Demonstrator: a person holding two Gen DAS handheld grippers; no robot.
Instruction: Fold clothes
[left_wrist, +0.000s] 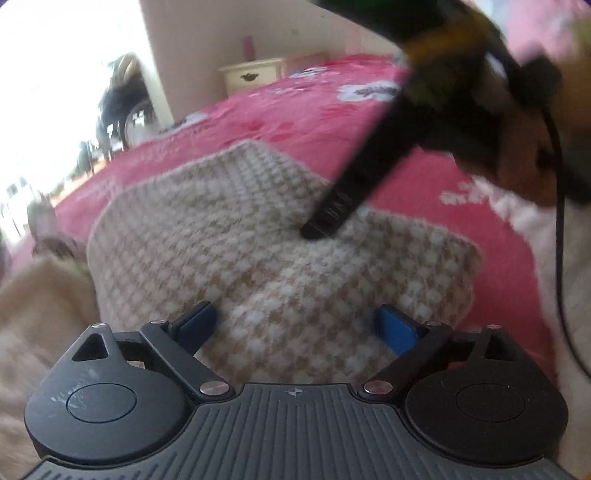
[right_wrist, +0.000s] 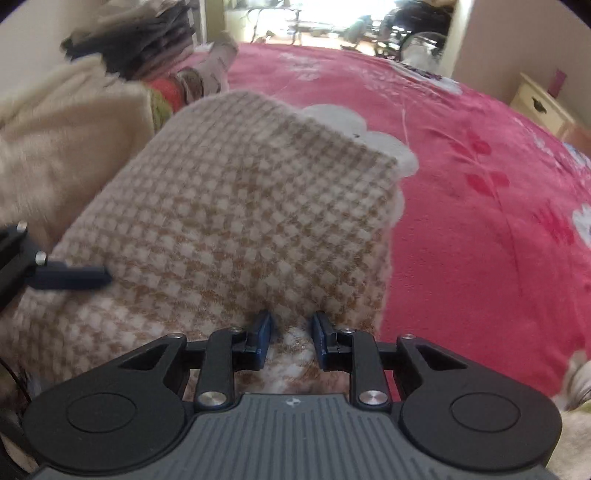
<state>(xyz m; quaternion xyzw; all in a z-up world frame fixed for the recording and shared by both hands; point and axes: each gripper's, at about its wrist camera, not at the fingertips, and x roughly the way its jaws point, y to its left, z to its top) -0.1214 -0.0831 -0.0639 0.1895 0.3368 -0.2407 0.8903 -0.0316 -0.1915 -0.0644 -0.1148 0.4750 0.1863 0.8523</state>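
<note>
Beige-and-white houndstooth knitted garment is lying partly folded mid-frame on the pink floral bed; further folds seem left. The left gripper is hovering, jaws wide and empty; the right gripper, jaws narrowed, is pinching a ridge of it.

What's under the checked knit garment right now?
The checked knit garment lies on the pink floral blanket, which shows around its far and right edges. Its left side meets a cream fleece. Whatever lies beneath its middle is covered.

A folded garment lies on the bed, a heap of clothes just beside it. A nightstand stands against the wall beyond the bed's far edge.
</note>
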